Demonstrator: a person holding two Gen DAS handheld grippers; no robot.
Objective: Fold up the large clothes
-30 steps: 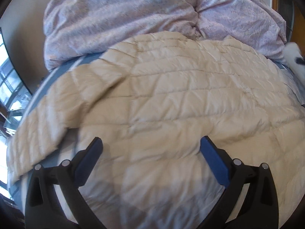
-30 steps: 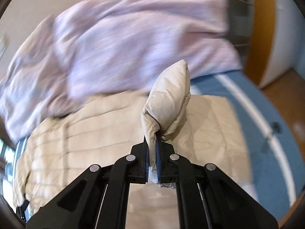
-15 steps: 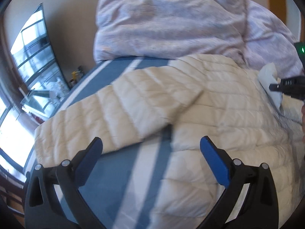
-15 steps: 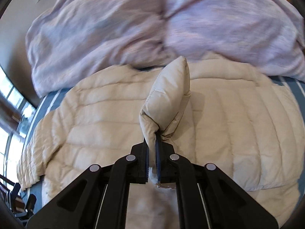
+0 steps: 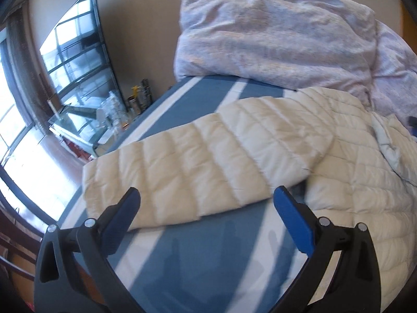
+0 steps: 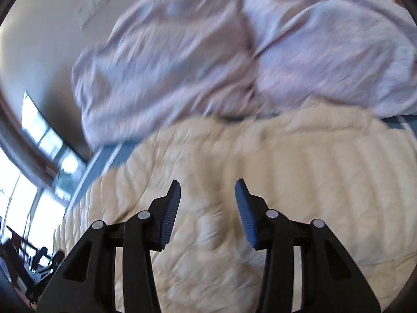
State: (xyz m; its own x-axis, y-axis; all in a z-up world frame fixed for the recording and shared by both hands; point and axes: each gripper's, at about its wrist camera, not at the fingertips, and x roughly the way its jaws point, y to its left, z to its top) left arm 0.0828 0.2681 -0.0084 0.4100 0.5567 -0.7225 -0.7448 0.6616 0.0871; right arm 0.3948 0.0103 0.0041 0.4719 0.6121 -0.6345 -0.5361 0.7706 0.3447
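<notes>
Right tool [image 6: 207, 208] with jaws just parted and nothing between them, poised above the cream quilted jacket [image 6: 286, 182] spread on the striped blue bed [image 5: 198, 255]. Left tool [image 5: 206, 208] gaping wide and empty, hovering over bare sheet just short of the jacket's outstretched sleeve [image 5: 198, 167], which lies flat and reaches away from the jacket's body toward the bed's window-side edge. Lilac duvet [image 5: 273, 34] heaped beyond the jacket at the head of the bed, touching or nearly touching its far hem. Step in hand, by the look of it: taking that sleeve and laying it across the jacket's body. Best done by pinching near the cuff end, through both puffy layers, with a deep bite so the slick padding does not squirt out; then lifting only enough to clear the jacket and carrying the sleeve straight over, square to the quilting lines. Worth watching: padded fabric springing back, and the jacket's body dragging along the sheet.
</notes>
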